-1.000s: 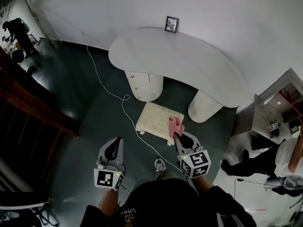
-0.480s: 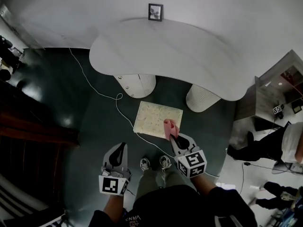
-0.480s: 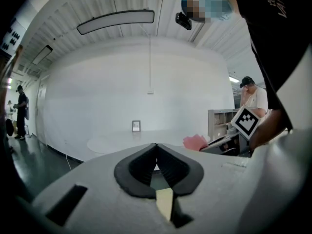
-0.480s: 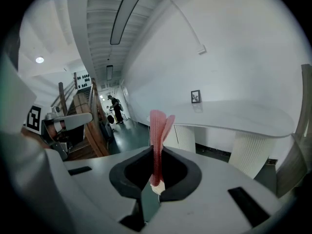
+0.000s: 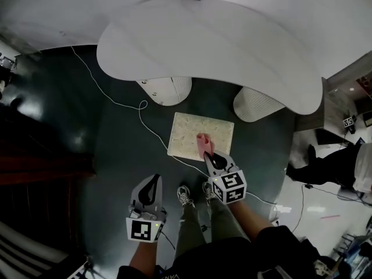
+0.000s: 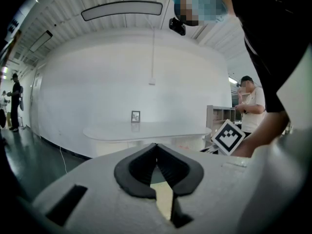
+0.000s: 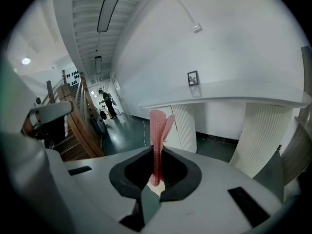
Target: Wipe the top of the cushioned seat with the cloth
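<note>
The right tool (image 5: 206, 156), on an arm reaching forward, is clenched on the pink cloth (image 5: 202, 143), which stands upright over the near edge of the cushioned seat (image 5: 189, 131). The left tool (image 5: 153, 180) is held short of the seat, to its left, with its jaws pressed together on nothing.

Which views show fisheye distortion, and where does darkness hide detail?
Head view: the table rim bows, and the left edge goes nearly black. Left gripper view: black circular vignette, and the wall bulges. Right gripper view: same vignette, but the cloth is sharp.
</note>
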Available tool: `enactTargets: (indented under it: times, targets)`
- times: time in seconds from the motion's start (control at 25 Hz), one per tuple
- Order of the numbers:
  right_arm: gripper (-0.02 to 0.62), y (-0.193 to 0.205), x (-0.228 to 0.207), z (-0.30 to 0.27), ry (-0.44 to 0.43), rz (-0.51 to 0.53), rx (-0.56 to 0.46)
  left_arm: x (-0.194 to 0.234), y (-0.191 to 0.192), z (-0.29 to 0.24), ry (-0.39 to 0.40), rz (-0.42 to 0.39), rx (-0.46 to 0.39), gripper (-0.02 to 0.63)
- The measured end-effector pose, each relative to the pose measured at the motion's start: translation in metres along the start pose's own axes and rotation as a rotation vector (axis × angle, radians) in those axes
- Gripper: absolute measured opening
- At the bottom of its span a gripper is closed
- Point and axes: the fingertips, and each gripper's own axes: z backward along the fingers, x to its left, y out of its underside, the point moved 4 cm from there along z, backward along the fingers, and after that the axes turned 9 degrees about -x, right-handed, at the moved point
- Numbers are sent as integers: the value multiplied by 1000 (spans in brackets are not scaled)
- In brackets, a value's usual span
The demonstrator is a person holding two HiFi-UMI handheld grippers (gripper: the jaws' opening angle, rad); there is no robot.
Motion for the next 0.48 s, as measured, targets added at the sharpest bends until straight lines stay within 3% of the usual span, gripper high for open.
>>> enactTargets:
  times: [0.2,0.48]
  targets:
    - [28,52,2,-65,-8,-11,75,15,38,5,3,18,33,17]
    - [28,108,-5,-161,21,-14,132,44,91,13,-67,52,62,18]
